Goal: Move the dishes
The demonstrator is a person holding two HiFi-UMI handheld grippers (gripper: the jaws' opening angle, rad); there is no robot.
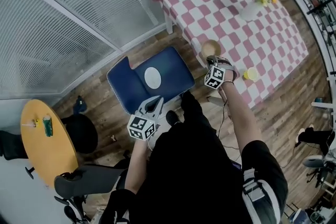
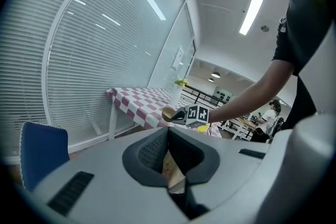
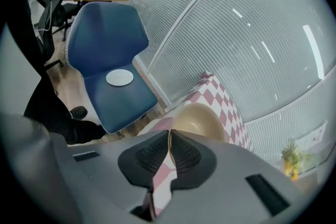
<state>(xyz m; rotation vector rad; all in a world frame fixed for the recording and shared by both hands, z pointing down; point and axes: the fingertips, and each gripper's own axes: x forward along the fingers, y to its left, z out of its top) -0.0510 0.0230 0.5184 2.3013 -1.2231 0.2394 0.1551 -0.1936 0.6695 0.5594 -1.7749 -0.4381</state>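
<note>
Wood-plank floor [image 1: 283, 113] lies underfoot. Nearest, the left gripper [image 2: 168, 136] has its fingers [image 2: 147, 155] pressed together with nothing between them. Off to the left stands one round yellow desk [image 1: 50, 149]. Just ahead is one blue chair [image 1: 168, 73], and one white plate [image 1: 152, 77] lies flat on its seat. Beyond it, the right gripper [image 3: 169, 136] has its fingers closed on the near rim of one tan bowl [image 3: 198, 118], held over the near edge of one desk [image 1: 262, 44] with a pink-and-white checked cloth. On that cloth sits one small yellow thing [image 1: 250, 74], perhaps a dish, and farther back one vase of yellow flowers [image 1: 252, 8]. Slatted blinds [image 1: 79, 2] behind glass close the room's far side
</note>
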